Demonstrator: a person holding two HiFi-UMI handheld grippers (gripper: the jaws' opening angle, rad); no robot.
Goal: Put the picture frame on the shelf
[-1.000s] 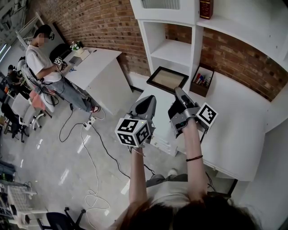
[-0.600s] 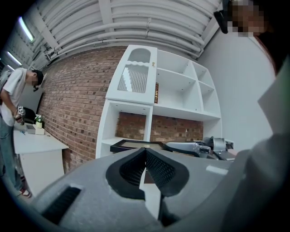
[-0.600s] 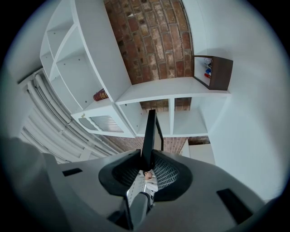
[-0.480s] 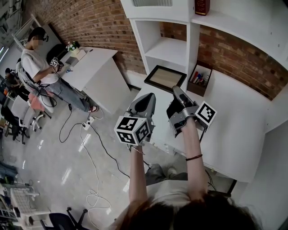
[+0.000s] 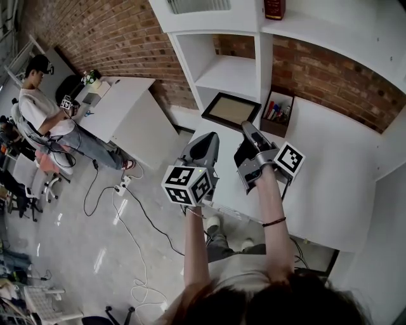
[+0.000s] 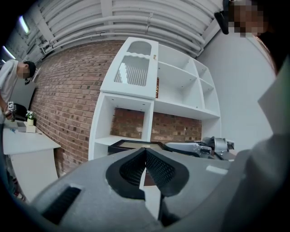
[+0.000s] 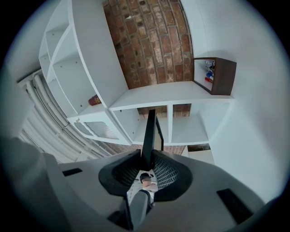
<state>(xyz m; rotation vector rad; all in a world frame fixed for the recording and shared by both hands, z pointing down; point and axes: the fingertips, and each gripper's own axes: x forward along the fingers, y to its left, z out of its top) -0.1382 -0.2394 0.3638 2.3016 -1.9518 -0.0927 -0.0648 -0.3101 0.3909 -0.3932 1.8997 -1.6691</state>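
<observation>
A dark picture frame (image 5: 231,109) with a tan inside is held flat over the white desk, below the shelf unit (image 5: 231,66). My right gripper (image 5: 247,129) is shut on its near edge. In the right gripper view the frame (image 7: 149,129) stands edge-on, pinched between the jaws of the right gripper (image 7: 147,165). My left gripper (image 5: 206,141) hovers just to the left, shut and empty. In the left gripper view the frame (image 6: 133,145) lies ahead of the left gripper (image 6: 145,157), with the right gripper (image 6: 195,147) beside it.
A brown box of pens (image 5: 277,111) stands on the desk (image 5: 330,165) against the brick wall. A red book (image 5: 274,7) sits on an upper shelf. At the far left a seated person (image 5: 38,108) is by another white desk (image 5: 120,101). Cables (image 5: 136,209) lie on the floor.
The shelf unit, the seated person and the far desk have slid left in the head view. The right gripper's hold on the frame and the left gripper's place look unchanged.
</observation>
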